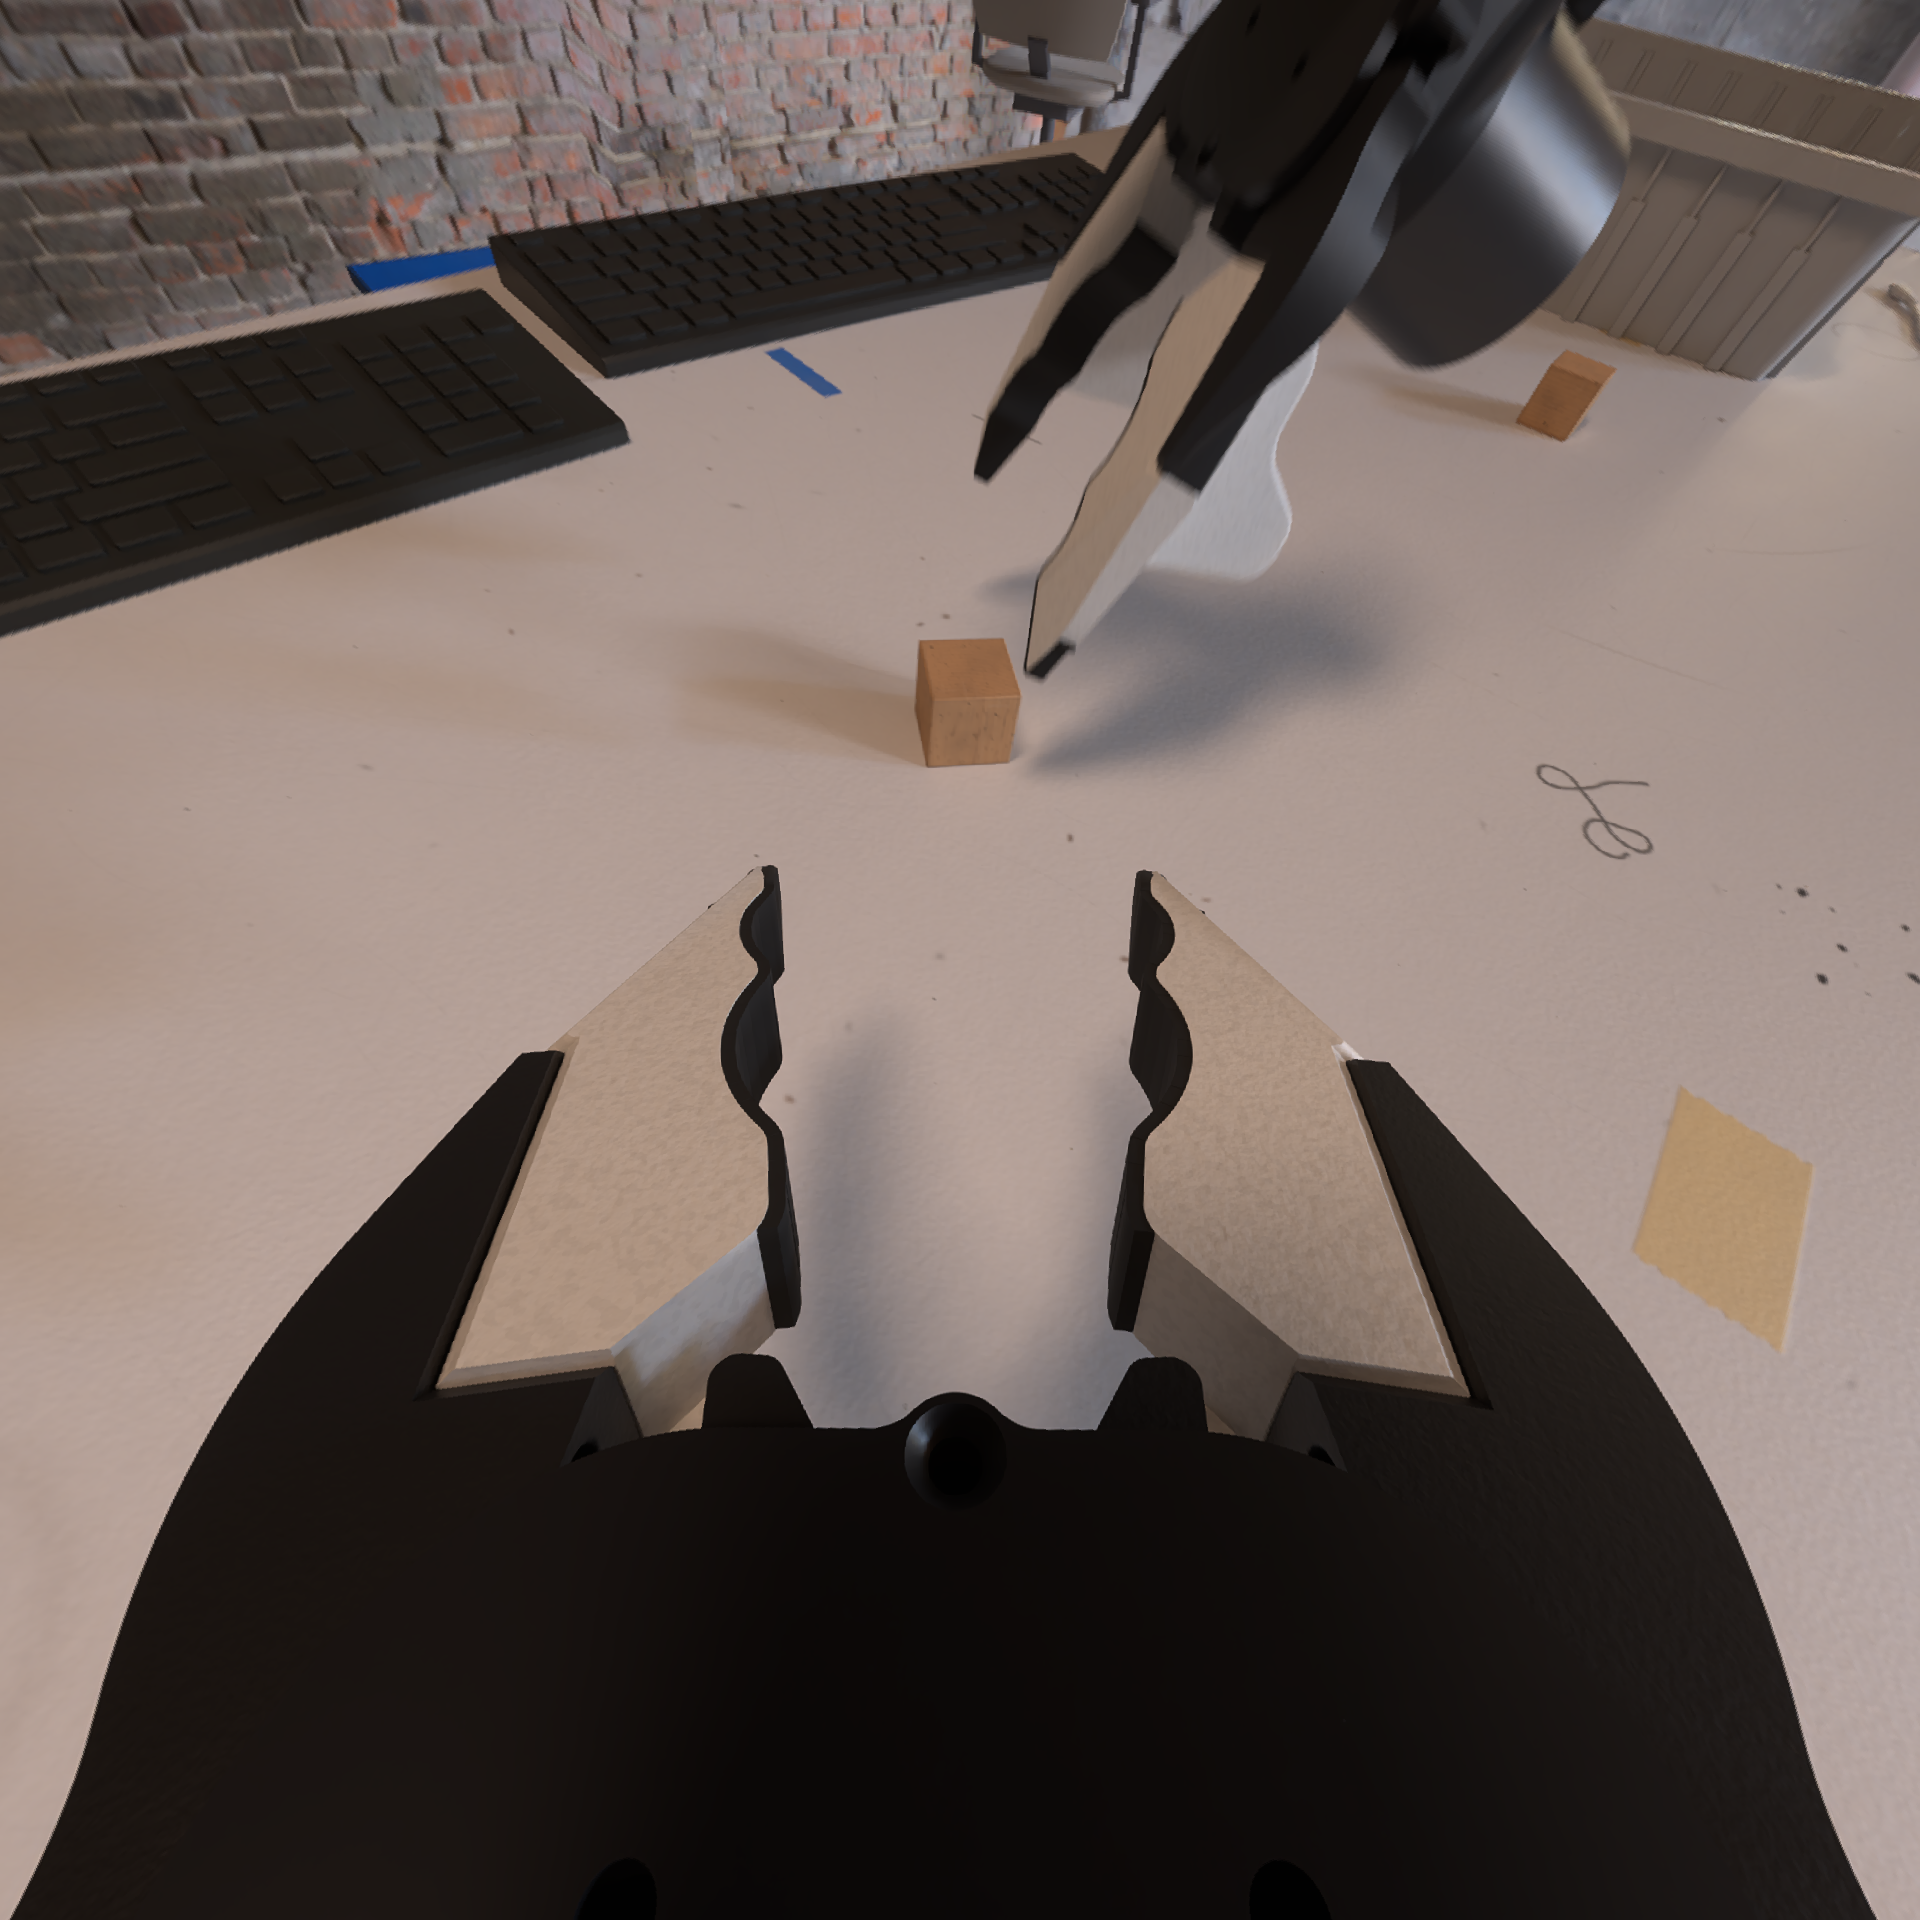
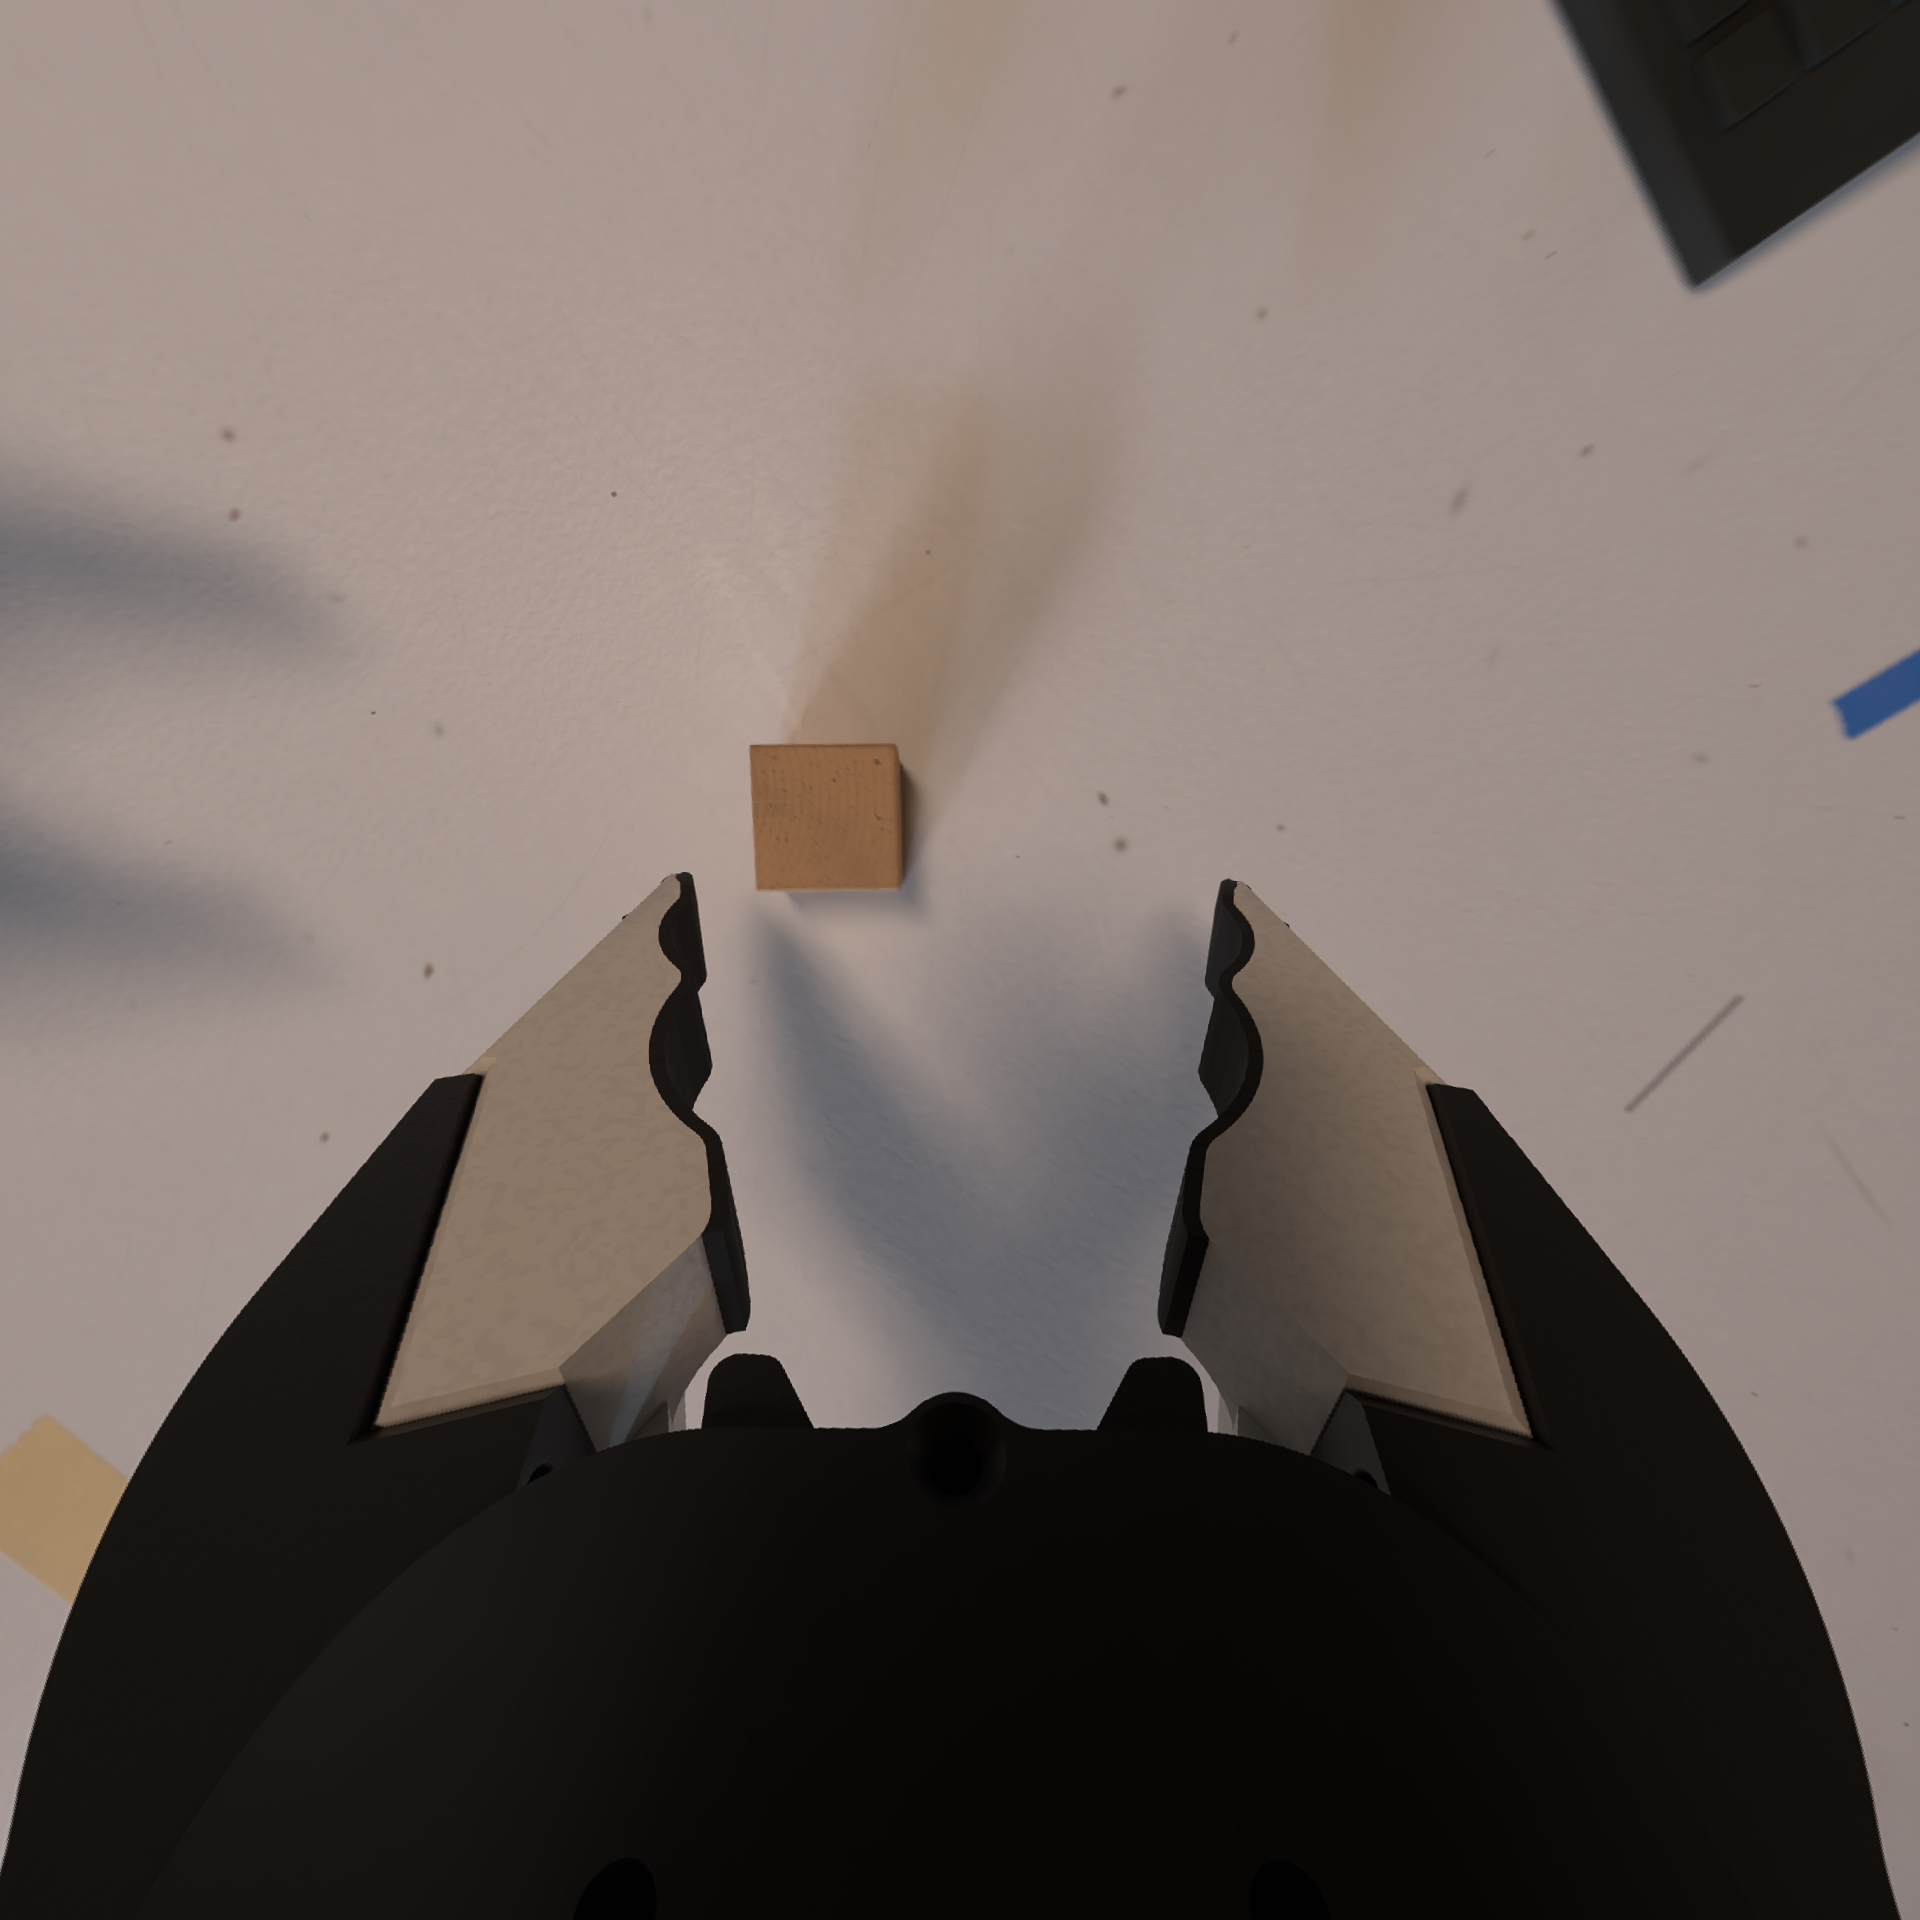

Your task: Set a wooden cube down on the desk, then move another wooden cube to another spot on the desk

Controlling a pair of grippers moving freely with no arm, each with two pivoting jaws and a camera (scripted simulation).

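Observation:
A wooden cube (image 1: 965, 703) stands on the white desk (image 1: 416, 831) ahead of my left gripper (image 1: 956, 873), which is open and empty, low over the desk. The right gripper (image 1: 1013, 566) hangs above and just right of that cube, pointing down, open. In the right wrist view the same cube (image 2: 826, 817) lies on the desk just beyond my open, empty right gripper (image 2: 956, 883), nearer its left finger. A second wooden cube (image 1: 1564, 395) sits tilted at the far right by a grey bin.
Two black keyboards (image 1: 270, 447) (image 1: 810, 260) lie along the far left and back; one corner shows in the right wrist view (image 2: 1766, 114). A grey bin (image 1: 1745, 239) stands at the back right. Blue tape (image 1: 802, 371) and a tan patch (image 1: 1725, 1216) mark the desk.

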